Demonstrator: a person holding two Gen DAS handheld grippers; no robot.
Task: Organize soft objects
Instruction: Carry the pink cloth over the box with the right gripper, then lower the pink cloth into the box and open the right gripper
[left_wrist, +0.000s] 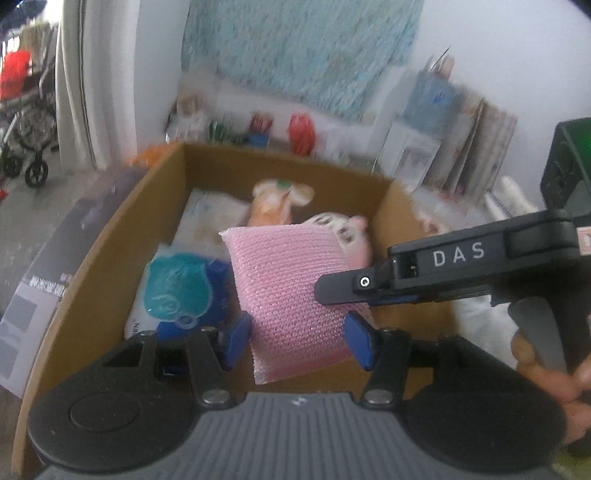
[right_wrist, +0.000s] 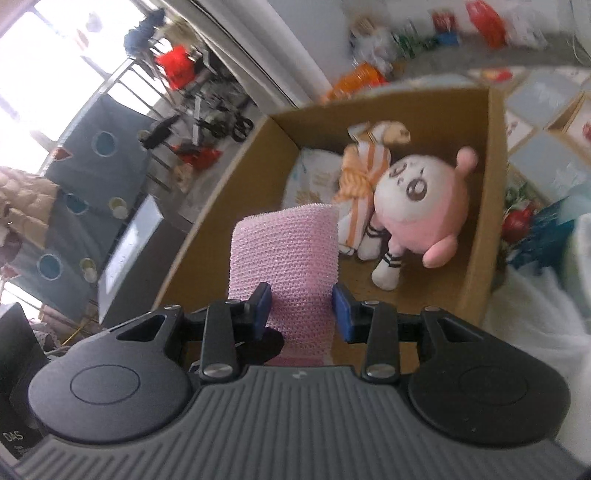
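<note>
Pinching the pink sponge (right_wrist: 284, 254), right gripper (right_wrist: 301, 308); only left view shows teal toy (left_wrist: 177, 291), left gripper (left_wrist: 297, 339) spread

White wall (left_wrist: 498, 55), teal hanging (left_wrist: 295, 48), bright window (right_wrist: 48, 48), stroller (left_wrist: 26, 122)

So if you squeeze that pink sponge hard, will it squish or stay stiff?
Probably squish: the pink sponge looks pinched narrower between the right gripper pads. It seems light, standing up from that grip without drooping. Its bumpy mesh likely keeps it from slipping.
</note>
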